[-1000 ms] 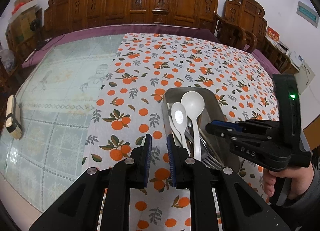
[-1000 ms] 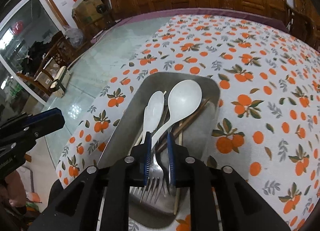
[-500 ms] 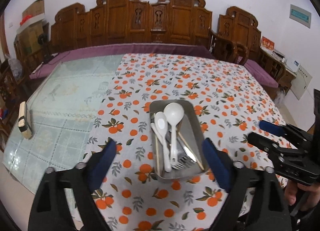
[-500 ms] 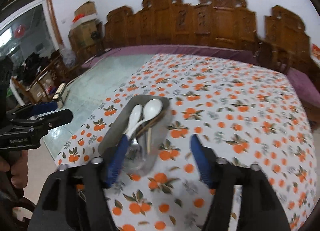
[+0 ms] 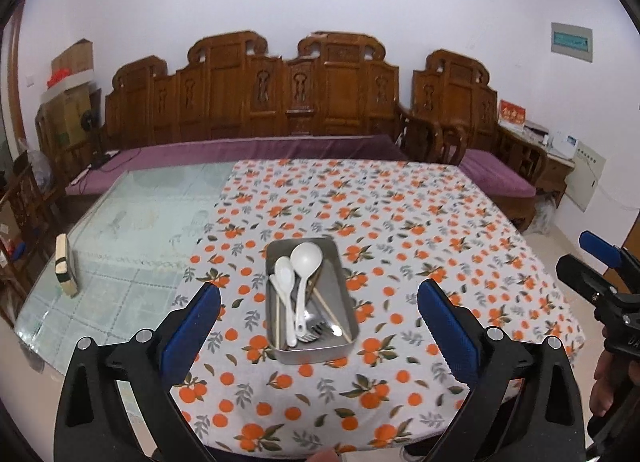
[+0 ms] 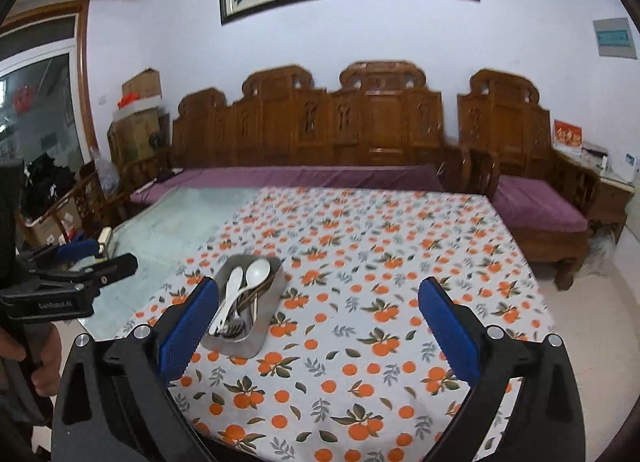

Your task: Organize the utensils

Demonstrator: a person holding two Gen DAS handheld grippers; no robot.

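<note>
A metal tray (image 5: 316, 356) sits on the orange-print tablecloth (image 5: 400, 229). It holds two white spoons (image 5: 306, 258), forks (image 5: 316, 328) and chopsticks (image 5: 328, 308). My left gripper (image 5: 319, 294) hovers back from the tray above the table's near edge, its jaws opening wide with nothing between them. My right gripper (image 6: 319, 290) hangs to the right of the tray (image 6: 272, 302), also back and above, its jaws opening and empty. Each gripper shows at the side of the other's view: the right gripper (image 5: 600, 266) and the left gripper (image 6: 80, 262).
The cloth covers the table's right part; bare glass top (image 5: 140, 229) lies to the left, with a small block (image 5: 64, 266) near its left edge. A carved wooden bench with purple cushions (image 5: 248, 149) runs behind. A hand (image 5: 604, 378) grips the right handle.
Both grippers pulled back and up from the tray, and their jaws went from nearly shut to wide. The right gripper, earlier down over the forks in the tray, now stands clear of them.
</note>
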